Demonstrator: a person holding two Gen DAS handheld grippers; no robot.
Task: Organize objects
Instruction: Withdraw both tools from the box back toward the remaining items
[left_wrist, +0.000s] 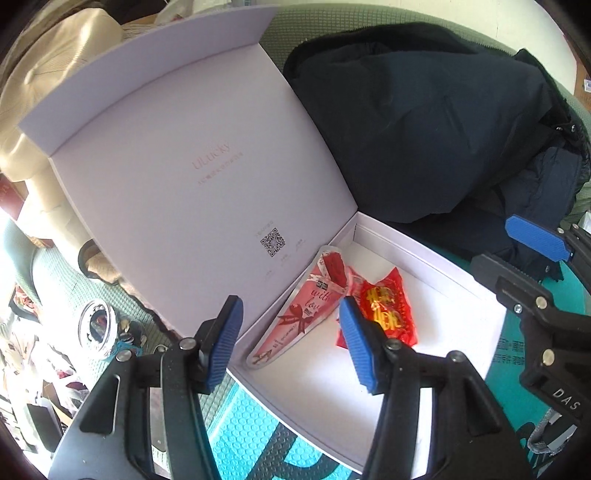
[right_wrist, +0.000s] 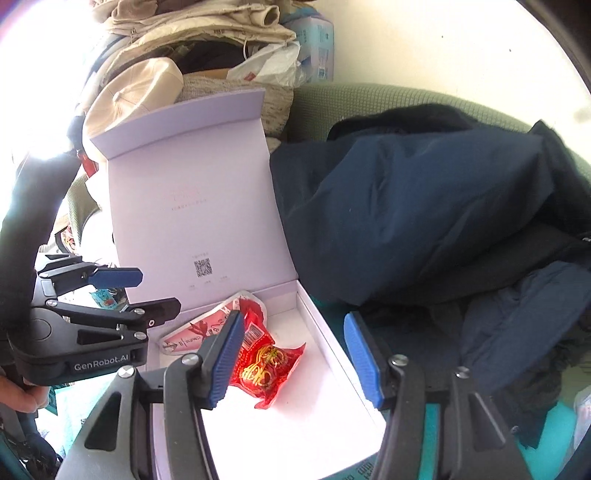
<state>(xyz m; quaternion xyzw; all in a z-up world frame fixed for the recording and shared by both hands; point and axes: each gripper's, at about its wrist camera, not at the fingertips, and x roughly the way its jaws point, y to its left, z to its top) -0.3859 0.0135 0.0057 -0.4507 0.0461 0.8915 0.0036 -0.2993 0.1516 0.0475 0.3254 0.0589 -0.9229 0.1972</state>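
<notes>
Inside, white box (right_wrist: 332, 332), red gold-printed packet (right_wrist: 266, 363), pink cone-shaped wrapper (left_wrist: 306, 306).

A pale wall (right_wrist: 424, 44) at the back; a green cushion (right_wrist: 369, 99) below it; glaring daylight at the left; a teal mat (left_wrist: 236, 417) underneath.

Pink packet (right_wrist: 195, 334) partly hidden behind right tool's finger; box (left_wrist: 424, 266) front corner cut off; lid print illegible.

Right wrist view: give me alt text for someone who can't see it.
An open lilac gift box, lid upright, holds a red gold-printed packet and a pink cone-shaped packet. The right tongs hang open and empty above it, the left tongs at left. Dark clothing is piled to the right.
</notes>
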